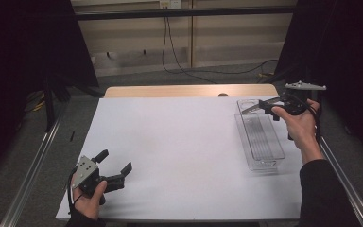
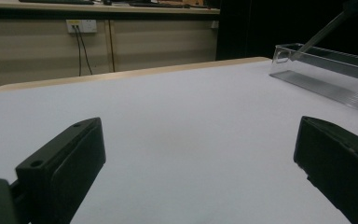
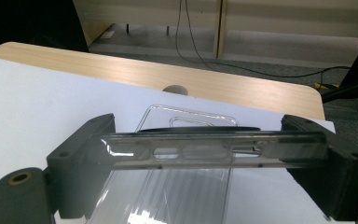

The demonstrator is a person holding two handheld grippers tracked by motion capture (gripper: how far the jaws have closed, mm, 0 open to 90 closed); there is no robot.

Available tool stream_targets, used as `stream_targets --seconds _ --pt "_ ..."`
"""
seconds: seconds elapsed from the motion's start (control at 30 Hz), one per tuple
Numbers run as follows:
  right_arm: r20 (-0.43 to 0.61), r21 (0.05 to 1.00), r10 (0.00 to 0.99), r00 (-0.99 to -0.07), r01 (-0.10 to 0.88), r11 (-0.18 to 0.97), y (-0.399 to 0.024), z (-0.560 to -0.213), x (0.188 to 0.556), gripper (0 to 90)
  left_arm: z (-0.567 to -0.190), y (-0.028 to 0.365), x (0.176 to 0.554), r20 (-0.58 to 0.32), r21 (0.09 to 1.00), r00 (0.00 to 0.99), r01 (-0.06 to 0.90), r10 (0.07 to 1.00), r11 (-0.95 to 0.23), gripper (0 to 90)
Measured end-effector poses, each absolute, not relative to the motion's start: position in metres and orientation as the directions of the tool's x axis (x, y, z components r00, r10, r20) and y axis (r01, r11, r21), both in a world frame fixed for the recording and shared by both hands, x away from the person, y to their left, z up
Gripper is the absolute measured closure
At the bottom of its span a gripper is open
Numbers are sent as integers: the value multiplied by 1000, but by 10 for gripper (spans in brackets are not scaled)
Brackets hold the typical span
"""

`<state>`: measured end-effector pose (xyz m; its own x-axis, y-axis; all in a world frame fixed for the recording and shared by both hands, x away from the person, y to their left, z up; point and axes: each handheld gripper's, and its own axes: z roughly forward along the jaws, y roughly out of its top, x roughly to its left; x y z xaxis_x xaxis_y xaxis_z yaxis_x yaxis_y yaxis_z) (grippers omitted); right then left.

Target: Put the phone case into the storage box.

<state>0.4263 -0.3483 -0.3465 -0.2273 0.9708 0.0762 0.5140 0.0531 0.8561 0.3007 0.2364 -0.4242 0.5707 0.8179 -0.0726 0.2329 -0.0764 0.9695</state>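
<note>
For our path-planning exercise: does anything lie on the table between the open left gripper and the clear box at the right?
Nothing visible does. The left gripper rests open at the table's near left, and only bare white surface lies between it and the box. At the box's far end, the right gripper holds a clear lid.

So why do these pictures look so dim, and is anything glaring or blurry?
High view: dark surroundings, white table sheet bright. Left gripper view: near black left claw soft. Right gripper view: white glare on the clear tray; the clear lid in the right claw looks sharp.

1 high view down over the table (image 1: 170, 142), 2 low jaw-level views, all sharing the clear tray (image 1: 260, 137)
</note>
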Motion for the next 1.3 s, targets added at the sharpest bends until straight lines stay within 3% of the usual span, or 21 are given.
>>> stream_targets --seconds 0.87,1.3 --pt "56 838 996 -75 545 -5 -319 -369 442 117 -425 236 302 -71 967 582 239 810 -87 24" --pt "67 836 996 -63 548 -21 -317 -374 451 116 -425 235 301 -68 968 585 236 808 -90 24"
